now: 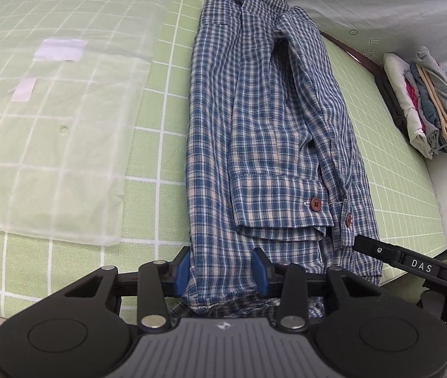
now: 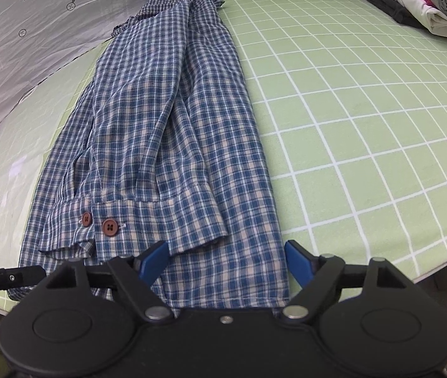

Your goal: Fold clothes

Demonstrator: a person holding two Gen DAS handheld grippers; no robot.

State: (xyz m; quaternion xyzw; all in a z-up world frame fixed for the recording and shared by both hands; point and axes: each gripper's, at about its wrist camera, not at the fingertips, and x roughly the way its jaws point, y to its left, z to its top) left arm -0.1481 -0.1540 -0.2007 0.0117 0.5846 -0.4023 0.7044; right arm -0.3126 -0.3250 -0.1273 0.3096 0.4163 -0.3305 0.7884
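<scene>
The left gripper [image 1: 222,272] is held open at the near hem of the plaid shirt [image 1: 264,145], its blue pads set apart with cloth lying between them. The right gripper [image 2: 228,263] is likewise spread wide over the same hem, nothing being clamped, though contact with the cloth cannot be judged. The shirt is laid lengthwise on the green gridded bench [image 2: 365,126], sleeves folded inward, cuff buttons [image 2: 110,227] showing. A stack of folded clothes [image 1: 428,100] is seen at the far corner.
</scene>
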